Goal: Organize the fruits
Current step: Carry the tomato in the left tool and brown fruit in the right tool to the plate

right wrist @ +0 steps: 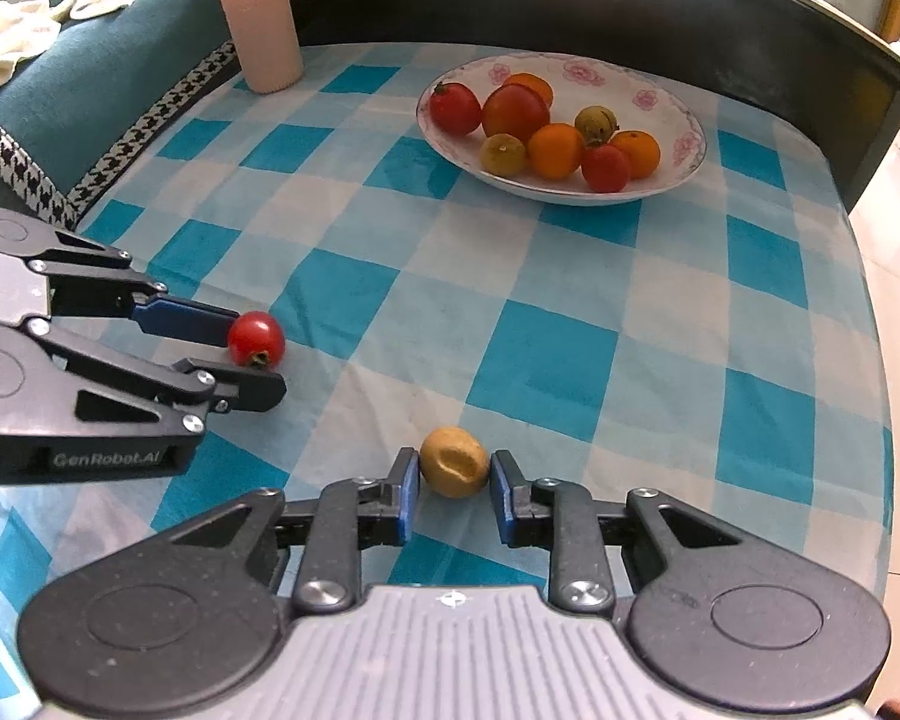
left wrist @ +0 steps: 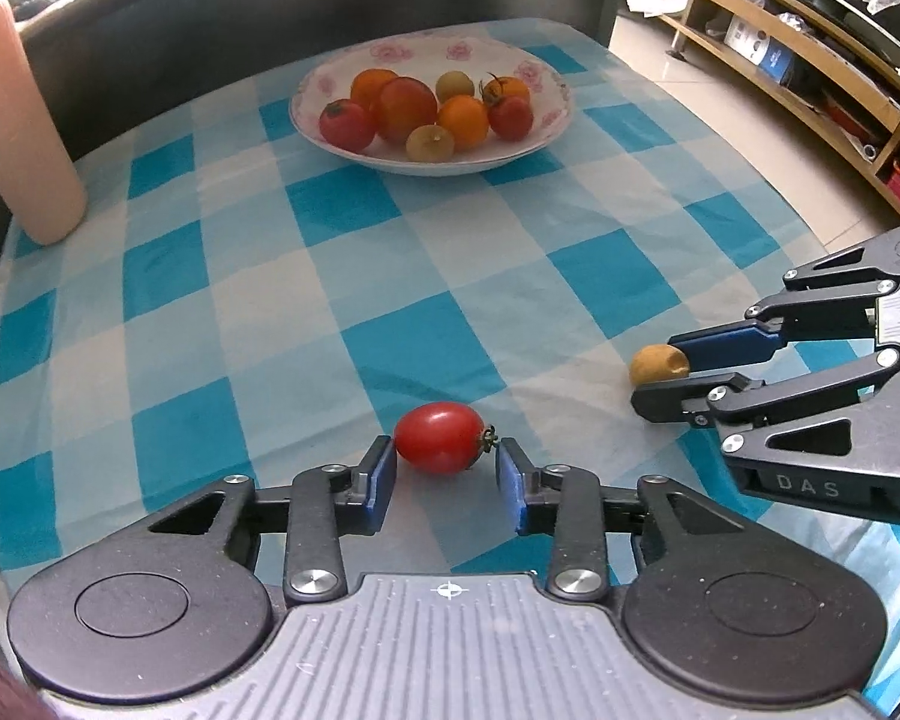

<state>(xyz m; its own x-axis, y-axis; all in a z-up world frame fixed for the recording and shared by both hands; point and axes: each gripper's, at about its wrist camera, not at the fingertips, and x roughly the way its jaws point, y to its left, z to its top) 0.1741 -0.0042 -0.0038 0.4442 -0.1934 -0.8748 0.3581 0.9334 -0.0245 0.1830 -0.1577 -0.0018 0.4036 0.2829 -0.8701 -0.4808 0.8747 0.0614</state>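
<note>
Pick-up step: the left gripper (left wrist: 446,461) brackets the tomato (left wrist: 440,437) near the counter's front edge, the right gripper (right wrist: 453,474) the tan fruit (right wrist: 455,462); both jaws released, barely touching. Next: clench, lift, carry to the bowl (left wrist: 546,138) at the far edge.

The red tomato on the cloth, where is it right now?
The red tomato lies on the checked cloth between the open left tool's fingertips, nearer the viewer than the bowl. From the right wrist it shows at far left.

Left tongs (left wrist: 444,468) bracket red tomato (left wrist: 440,437); right tongs (left wrist: 660,372) bracket tan fruit (left wrist: 654,363)
</note>
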